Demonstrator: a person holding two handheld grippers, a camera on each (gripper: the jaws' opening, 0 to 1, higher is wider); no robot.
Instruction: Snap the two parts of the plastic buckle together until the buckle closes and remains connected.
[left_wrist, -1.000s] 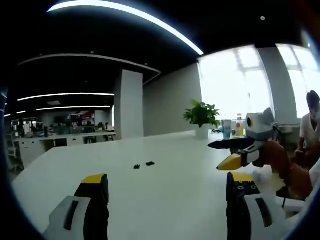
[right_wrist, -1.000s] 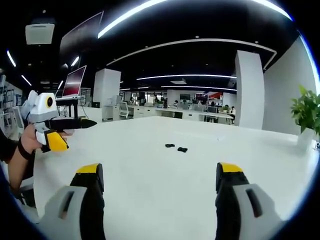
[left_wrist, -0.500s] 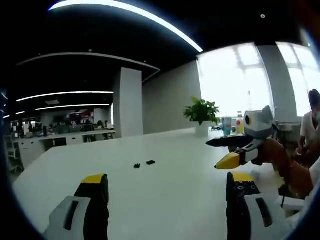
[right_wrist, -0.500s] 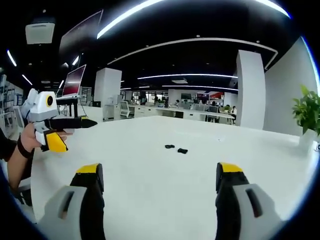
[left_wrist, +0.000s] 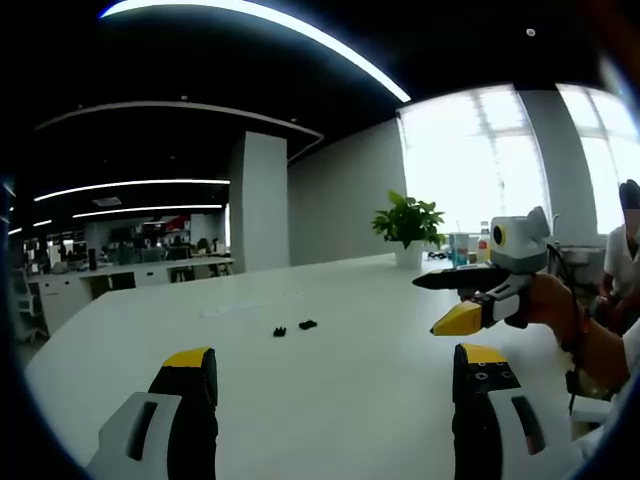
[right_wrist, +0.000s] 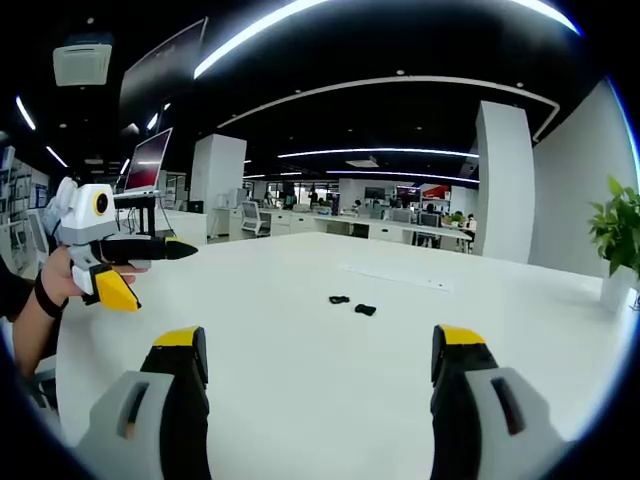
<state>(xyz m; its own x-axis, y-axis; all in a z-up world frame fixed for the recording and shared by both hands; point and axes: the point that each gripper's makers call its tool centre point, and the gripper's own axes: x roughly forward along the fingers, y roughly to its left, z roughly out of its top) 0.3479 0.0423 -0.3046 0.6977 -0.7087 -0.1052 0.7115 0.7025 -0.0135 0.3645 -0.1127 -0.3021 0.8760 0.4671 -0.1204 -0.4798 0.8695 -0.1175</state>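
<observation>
Nothing of the joining has begun. The two buckle parts lie apart from each other out on the middle of the white bench (left_wrist: 380, 300), well away from its near edge, with a small gap of bare bench between them. In the left gripper view they are the nearer-left buckle part (left_wrist: 280, 331) and the other buckle part (left_wrist: 308, 324); in the right gripper view the same pair shows as two small dark pieces (right_wrist: 340, 299) and (right_wrist: 366, 309). They are too small in both views to tell which is the pronged half and which the socket, or how each is turned.

The left gripper (left_wrist: 335, 380) has its jaws spread wide with nothing between them, held above the near part of the bench and well short of the pieces. The right gripper (right_wrist: 320, 365) is likewise wide and empty, also near the bench's near edge. Each gripper also shows at the side of the other's view, held in a hand (right_wrist: 62, 280) above the bench.

What is left is the whole task, as I judge it: reach out to the pieces, take one in each gripper, line the halves up and press them until they latch and stay joined. Both parts are in plain sight now, so the visibility demand is met so far.
</observation>
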